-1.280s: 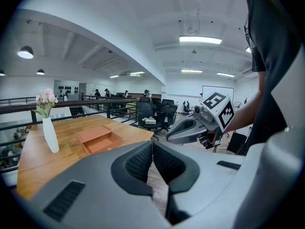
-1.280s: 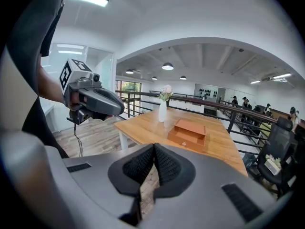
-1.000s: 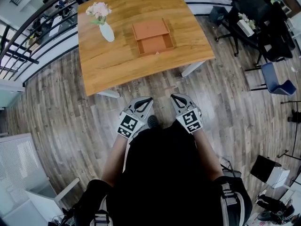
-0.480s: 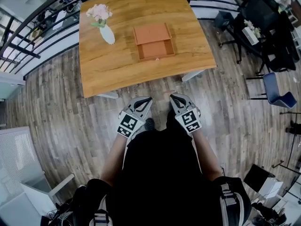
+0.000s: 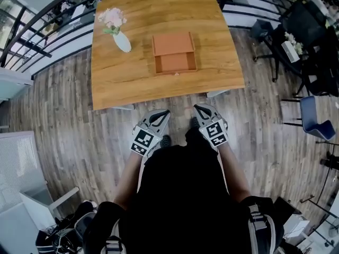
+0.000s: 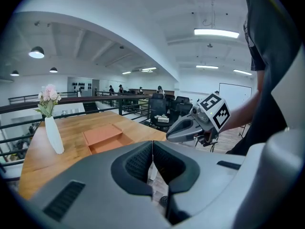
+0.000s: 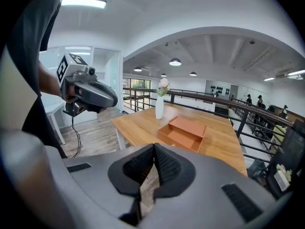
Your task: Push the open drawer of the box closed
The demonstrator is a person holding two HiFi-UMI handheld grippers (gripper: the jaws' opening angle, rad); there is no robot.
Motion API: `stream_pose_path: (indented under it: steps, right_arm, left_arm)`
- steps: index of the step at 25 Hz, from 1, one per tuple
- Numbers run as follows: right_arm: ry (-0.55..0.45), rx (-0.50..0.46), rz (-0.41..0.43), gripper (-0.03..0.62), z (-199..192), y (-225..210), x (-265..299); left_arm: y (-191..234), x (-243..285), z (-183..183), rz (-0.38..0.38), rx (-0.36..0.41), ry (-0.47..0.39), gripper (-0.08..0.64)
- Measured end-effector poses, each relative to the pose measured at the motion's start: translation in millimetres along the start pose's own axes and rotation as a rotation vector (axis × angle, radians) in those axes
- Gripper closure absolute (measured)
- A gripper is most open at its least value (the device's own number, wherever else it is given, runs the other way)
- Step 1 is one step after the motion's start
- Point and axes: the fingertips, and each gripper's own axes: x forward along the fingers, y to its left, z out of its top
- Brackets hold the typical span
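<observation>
An orange box lies in the middle of a wooden table, and its open drawer sticks out toward me, empty. The box and drawer show in both gripper views, well ahead of the jaws. My left gripper and right gripper hover over the floor, short of the table's near edge and close to my body. Both are shut on nothing. In their own views the left gripper and right gripper have jaws pressed together.
A white vase with pink flowers stands on the table left of the box. A black railing runs behind the table. Office chairs and desks stand to the right. Wood-plank floor lies between me and the table.
The table and box have drifted slightly lower and to the right in the head view as I step closer. Both grippers keep the same shut pose by my body.
</observation>
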Motion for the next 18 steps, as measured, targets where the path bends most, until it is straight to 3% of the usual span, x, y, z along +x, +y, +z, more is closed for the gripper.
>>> stream_pose_path:
  steps: [8, 18]
  right_arm:
    - [-0.001, -0.104, 0.114, 0.577, 0.9, -52.9, -0.7]
    - [-0.002, -0.217, 0.273, 0.575, 7.2, -97.7, 10.1]
  left_arm:
    - [0.5, 36.5, 37.4, 0.13, -0.017, -0.032, 0.536]
    - [-2.1, 67.7, 56.9, 0.294, -0.121, -0.063, 0.535]
